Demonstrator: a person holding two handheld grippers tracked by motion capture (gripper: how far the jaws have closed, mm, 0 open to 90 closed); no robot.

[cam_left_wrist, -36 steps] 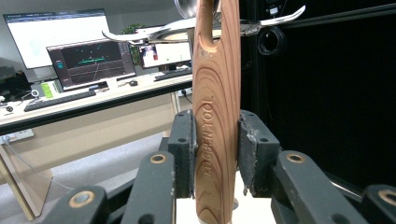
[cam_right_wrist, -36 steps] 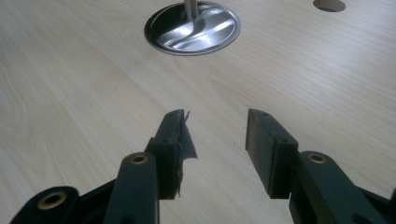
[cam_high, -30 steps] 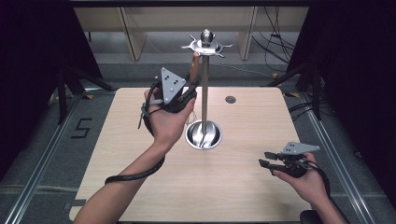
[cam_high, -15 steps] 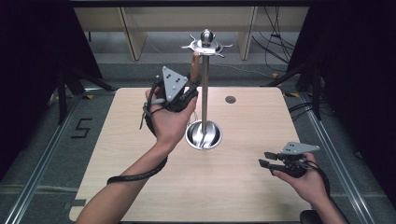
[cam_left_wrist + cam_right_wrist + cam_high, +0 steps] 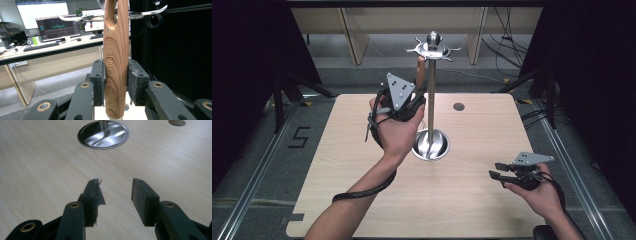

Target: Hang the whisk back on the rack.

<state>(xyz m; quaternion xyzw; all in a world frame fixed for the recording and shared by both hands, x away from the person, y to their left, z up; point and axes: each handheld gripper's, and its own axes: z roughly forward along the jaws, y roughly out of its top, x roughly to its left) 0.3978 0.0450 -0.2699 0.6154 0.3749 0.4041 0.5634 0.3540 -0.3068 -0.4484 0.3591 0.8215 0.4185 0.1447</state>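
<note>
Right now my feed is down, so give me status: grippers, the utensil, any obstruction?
Left gripper shut on wooden utensil handle, upright at the stand's hooks. Right gripper open, above the table. Nothing in the way.

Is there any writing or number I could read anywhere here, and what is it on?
"KITCHEN TOOL": engraved along the light wooden utensil handle, partly hidden by the fingers.
"5": black numeral on the grey floor left of the table.
Monitor screens behind: text too small to read.
</note>
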